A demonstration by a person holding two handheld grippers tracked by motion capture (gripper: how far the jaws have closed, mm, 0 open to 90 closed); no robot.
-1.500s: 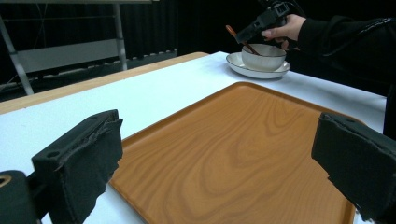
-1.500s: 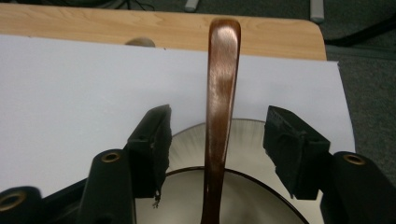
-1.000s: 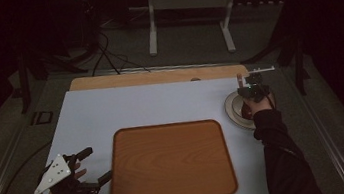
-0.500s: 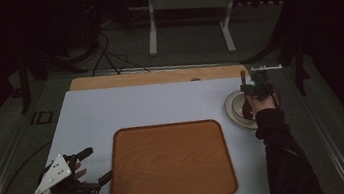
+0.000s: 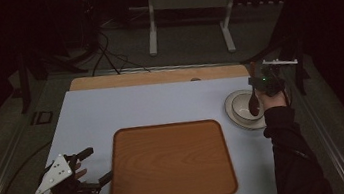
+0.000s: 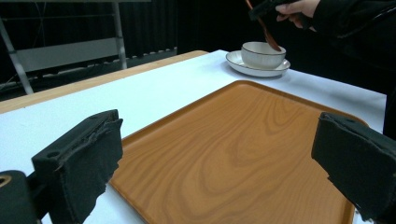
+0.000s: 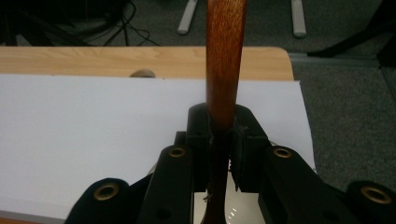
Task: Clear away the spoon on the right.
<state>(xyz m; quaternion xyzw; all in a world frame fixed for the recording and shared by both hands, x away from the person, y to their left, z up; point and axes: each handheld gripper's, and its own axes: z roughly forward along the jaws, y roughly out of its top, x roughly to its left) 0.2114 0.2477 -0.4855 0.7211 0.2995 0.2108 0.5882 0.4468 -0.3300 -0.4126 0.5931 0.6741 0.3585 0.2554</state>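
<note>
A brown wooden spoon (image 5: 253,100) hangs over the white bowl (image 5: 243,108), which stands on a saucer (image 5: 233,117) at the table's right side. My right gripper (image 5: 260,81) is shut on the spoon's handle (image 7: 223,74), which runs up between the pads (image 7: 200,140). In the left gripper view the spoon (image 6: 267,33) dips toward the bowl (image 6: 261,54) from the far hand. My left gripper (image 5: 93,165) rests open at the near left corner, its fingers (image 6: 79,163) spread beside the wooden tray (image 5: 171,162).
The orange-brown tray (image 6: 243,149) lies in the middle of the white table top (image 5: 156,106). A wooden strip (image 5: 157,77) borders the far edge. A metal stand (image 5: 183,4) and cables lie on the dark floor beyond.
My right gripper has lifted the spoon a little and tipped its bowl end down over the white bowl. The left gripper has stayed put.
</note>
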